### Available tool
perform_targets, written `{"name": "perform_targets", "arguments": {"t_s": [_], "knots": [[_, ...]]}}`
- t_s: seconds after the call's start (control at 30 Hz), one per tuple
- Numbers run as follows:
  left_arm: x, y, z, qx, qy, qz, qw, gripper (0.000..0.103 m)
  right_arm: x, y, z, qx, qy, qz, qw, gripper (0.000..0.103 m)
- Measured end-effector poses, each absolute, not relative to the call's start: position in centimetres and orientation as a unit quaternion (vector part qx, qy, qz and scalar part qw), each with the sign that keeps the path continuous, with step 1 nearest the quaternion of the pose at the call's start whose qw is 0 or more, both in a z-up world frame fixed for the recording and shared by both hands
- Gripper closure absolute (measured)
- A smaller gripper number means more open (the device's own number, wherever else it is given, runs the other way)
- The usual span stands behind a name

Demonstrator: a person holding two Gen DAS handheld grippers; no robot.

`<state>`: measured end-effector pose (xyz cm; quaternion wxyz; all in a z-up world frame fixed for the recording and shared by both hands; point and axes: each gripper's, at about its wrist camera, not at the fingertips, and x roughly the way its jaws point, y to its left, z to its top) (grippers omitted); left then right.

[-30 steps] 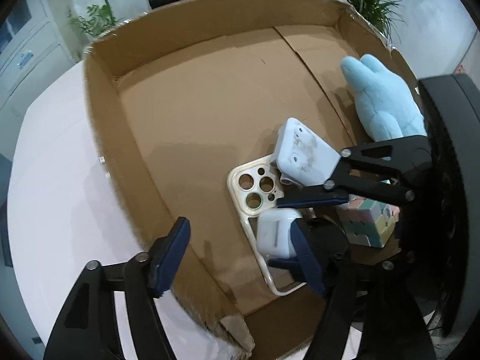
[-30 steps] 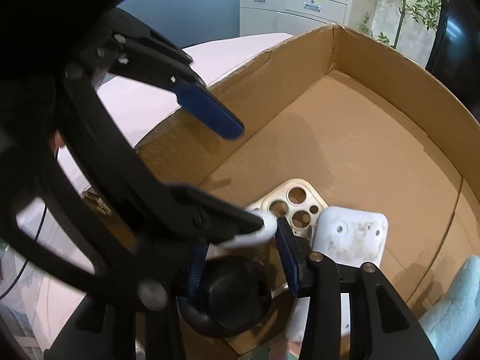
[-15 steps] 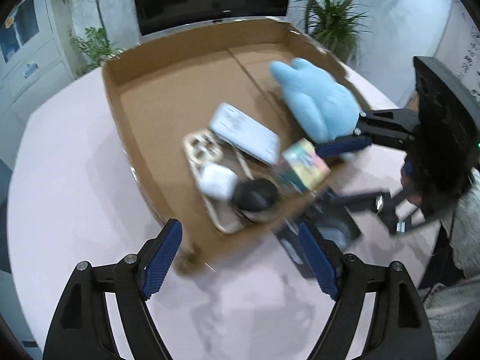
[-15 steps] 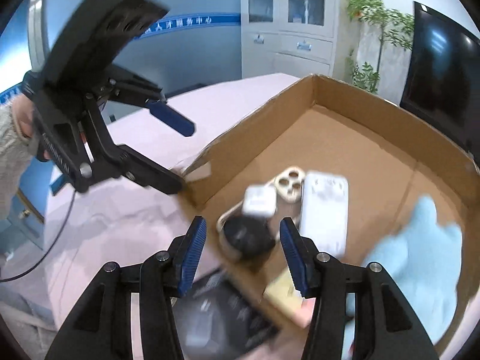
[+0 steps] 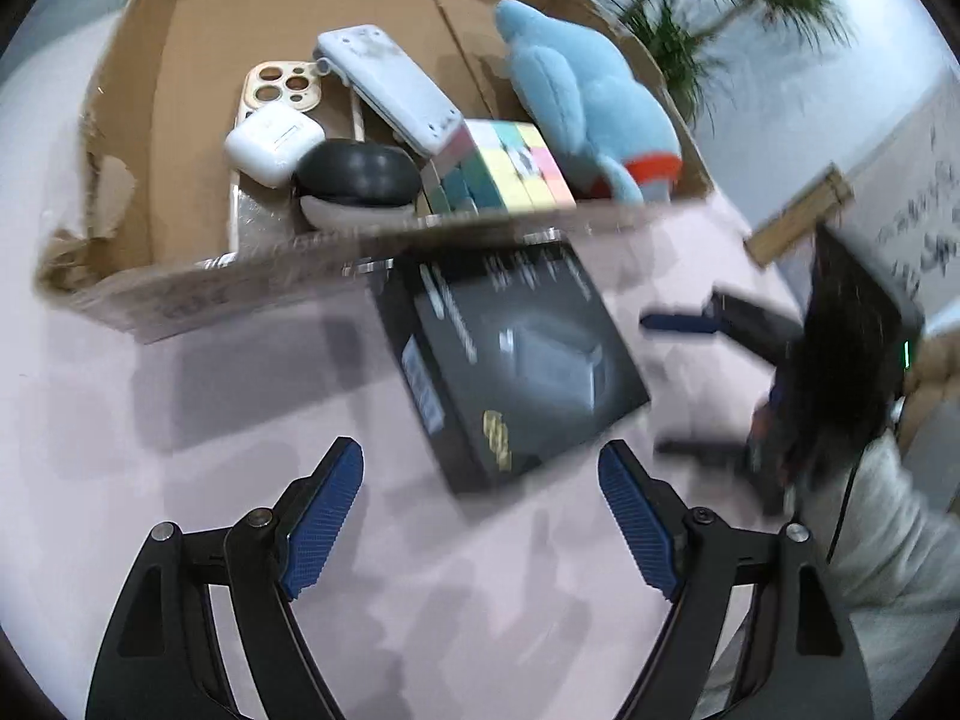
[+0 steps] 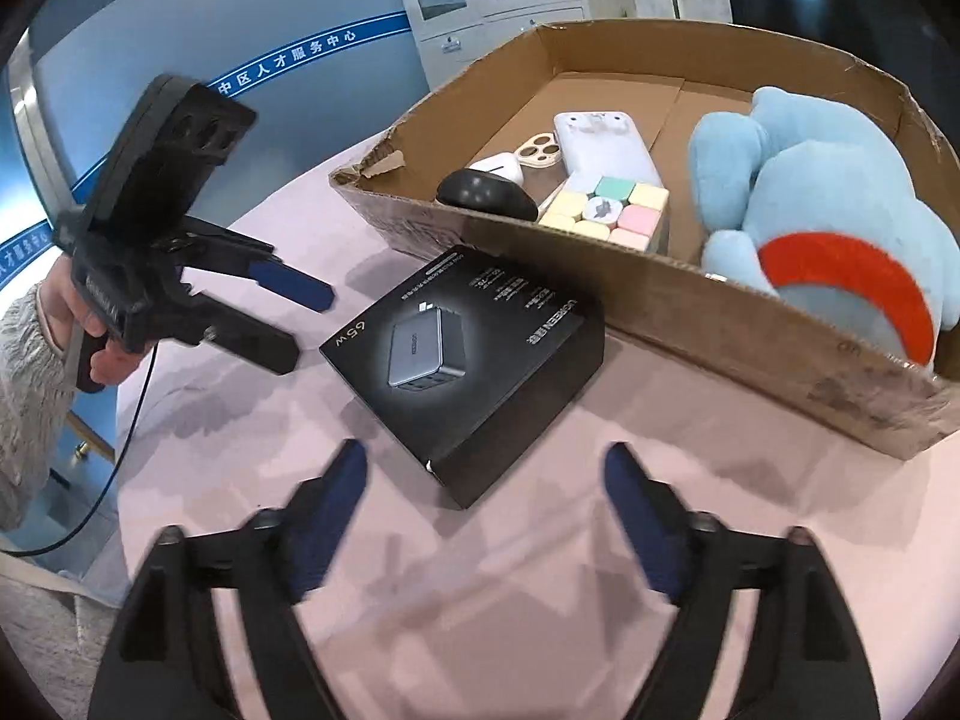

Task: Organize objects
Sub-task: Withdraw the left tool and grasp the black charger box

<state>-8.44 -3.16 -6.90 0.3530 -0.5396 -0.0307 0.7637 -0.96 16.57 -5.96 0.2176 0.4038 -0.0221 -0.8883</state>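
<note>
Most things already sit in the cardboard box [image 6: 690,306]: a blue plush toy [image 6: 798,192], puzzle cube [image 6: 606,210], phone case [image 5: 273,87] and earbud case [image 5: 273,141]. Only the black charger box [image 6: 462,348] is left on the pink worktop [image 6: 540,570], touching the box's near wall. It lies just beyond both hand-held grippers: the left hand-held gripper [image 5: 480,516] is open and empty, and the right hand-held gripper [image 6: 486,516] is opening with nothing between its jaws.

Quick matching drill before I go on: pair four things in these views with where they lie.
Things:
1. black charger box
2. blue plush toy
3. pastel cube
4. white earbud case

Places:
A. on the phone case
B. between the plush and the black round object
C. on the table, outside the cardboard box
D. in the box's end

Pairs: 1-C, 2-D, 3-B, 4-A
</note>
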Motion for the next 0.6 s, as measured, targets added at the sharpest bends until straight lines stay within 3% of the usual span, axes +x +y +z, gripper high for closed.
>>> {"name": "perform_targets", "arguments": {"t_s": [0.13,0.3,0.6], "knots": [[-11.0,-2.1,-7.7,-0.55,-0.085,0.755,0.346,0.021,-2.6,15.4,-6.7,0.405,-0.006,-0.889,0.214,0.016],[-11.9,0.0,-9.1,-0.564,-0.087,0.75,0.335,0.023,-3.9,13.9,-7.6,0.414,0.01,-0.883,0.222,0.016],[-5.2,-0.8,-8.2,-0.559,-0.018,0.746,0.362,0.017,3.6,9.9,-6.7,0.383,0.016,-0.87,0.309,0.016]]}}
